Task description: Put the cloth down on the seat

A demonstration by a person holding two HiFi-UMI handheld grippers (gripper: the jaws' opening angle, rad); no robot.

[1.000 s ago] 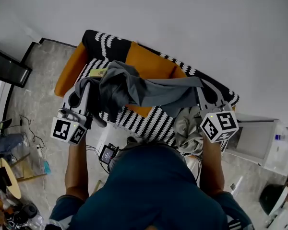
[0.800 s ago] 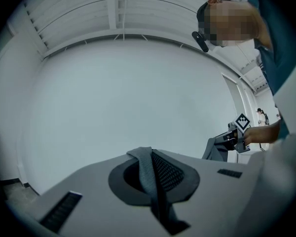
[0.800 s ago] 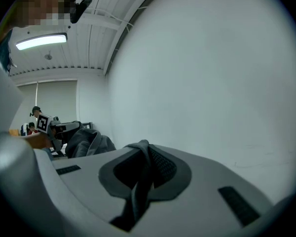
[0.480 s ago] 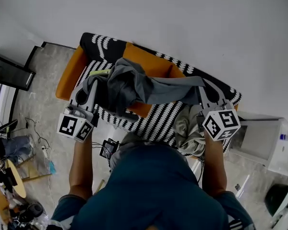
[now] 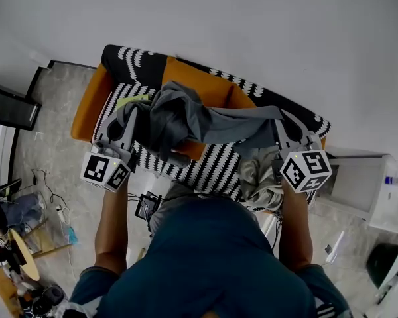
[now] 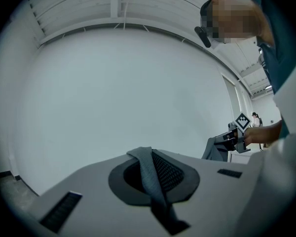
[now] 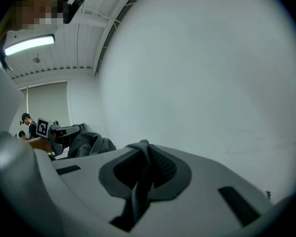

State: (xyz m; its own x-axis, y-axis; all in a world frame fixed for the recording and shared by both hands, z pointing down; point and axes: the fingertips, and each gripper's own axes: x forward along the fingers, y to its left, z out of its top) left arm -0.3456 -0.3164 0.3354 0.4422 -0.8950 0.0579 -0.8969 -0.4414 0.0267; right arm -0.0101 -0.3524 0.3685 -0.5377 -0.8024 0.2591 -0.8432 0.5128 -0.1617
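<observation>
Because the grey cloth (image 5: pixel 186 119) is a soft, limp garment with no stiffness of its own, it hangs slung between the two grippers above the sofa seat (image 5: pixel 215 167). It is drawn into a flat band toward the right and bunched in loose folds toward the left. The left gripper (image 6: pixel 149 168) has its jaws closed on a narrow fold of the fabric, and the right gripper (image 7: pixel 140 168) pinches another thin fold in the same way. The whole weight is therefore carried at two points near the garment's ends. It looks light, and its knit surface should give the pads enough friction, though so slim a pinch could slip if tugged sideways. Edges and corners seem the best places to hold it, since a grip in the middle would only gather a lump. Whether the lowest folds already touch the striped seat cover cannot be told from the head view. Once freed, it will likely slump where it falls, near the pale crumpled garment (image 5: pixel 259 177) lying at the seat's right end.
</observation>
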